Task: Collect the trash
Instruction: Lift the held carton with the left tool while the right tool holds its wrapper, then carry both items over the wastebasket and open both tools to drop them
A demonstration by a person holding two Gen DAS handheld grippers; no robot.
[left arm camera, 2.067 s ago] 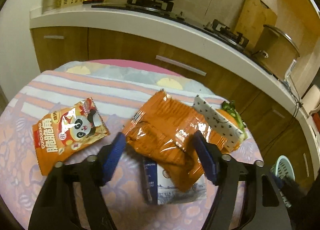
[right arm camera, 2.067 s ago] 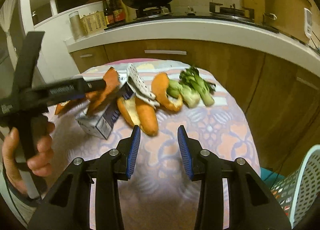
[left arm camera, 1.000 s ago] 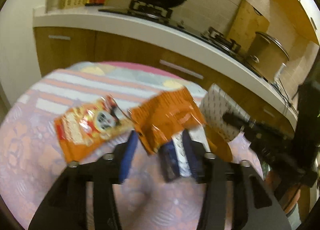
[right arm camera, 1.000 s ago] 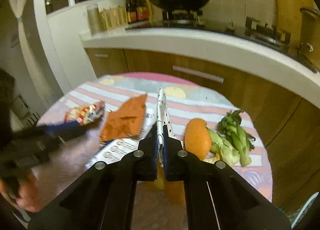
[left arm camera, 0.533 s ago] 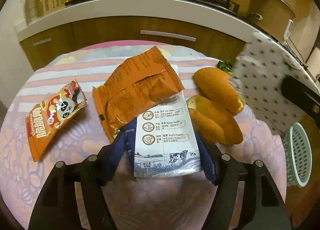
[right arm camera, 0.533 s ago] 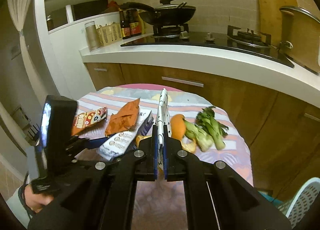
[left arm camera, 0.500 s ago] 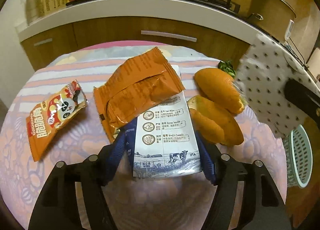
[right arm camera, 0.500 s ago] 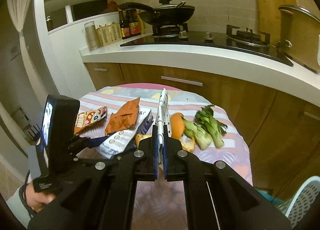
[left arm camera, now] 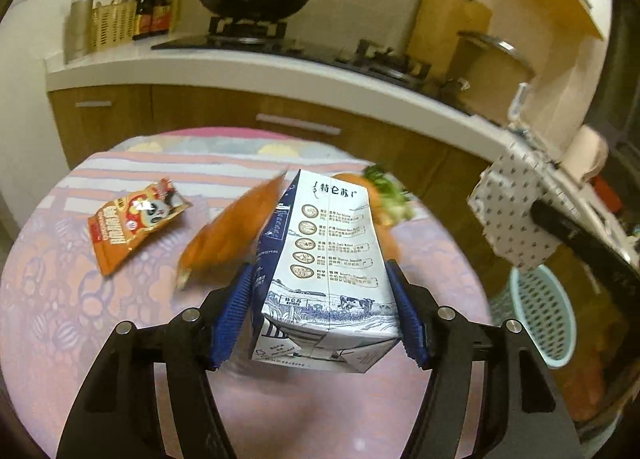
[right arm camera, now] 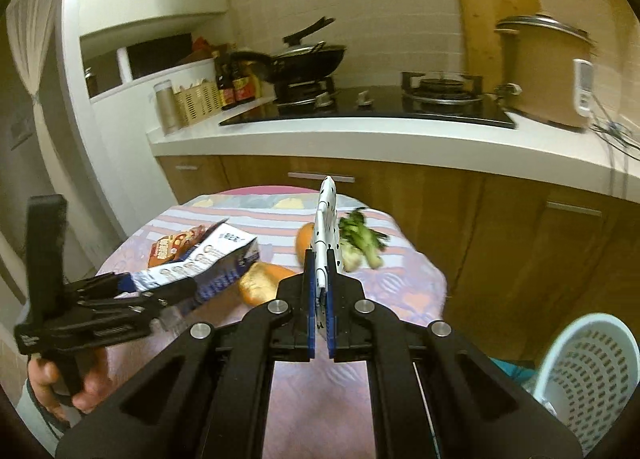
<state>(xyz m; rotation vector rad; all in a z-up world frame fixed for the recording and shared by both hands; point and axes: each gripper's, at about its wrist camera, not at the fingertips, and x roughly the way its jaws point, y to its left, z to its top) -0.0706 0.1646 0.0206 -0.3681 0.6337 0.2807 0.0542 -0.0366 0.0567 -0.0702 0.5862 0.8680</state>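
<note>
Fingers point(left arm camera: 236, 311) of the left gripper point(left arm camera: 320, 313) clamp a white-and-blue milk carton point(left arm camera: 326, 259) lifted off the desk point(left arm camera: 60, 299); the right gripper point(right arm camera: 320, 329) pinches a spotted white wrapper point(right arm camera: 326, 231). Both look mid-carry; next, each must release over the pale mesh basket point(right arm camera: 588, 375) to their right.

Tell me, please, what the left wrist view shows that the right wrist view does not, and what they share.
Only the left wrist view shows the plain orange wrapper beside the milk carton, and the left gripper shut on that carton, seen from behind.

Only the right wrist view shows the bread roll clearly, the right gripper shut on the dotted wrapper, and the hand holding the left gripper.

Both show the carton, dotted wrapper, panda snack bag, greens, basket and table.
</note>
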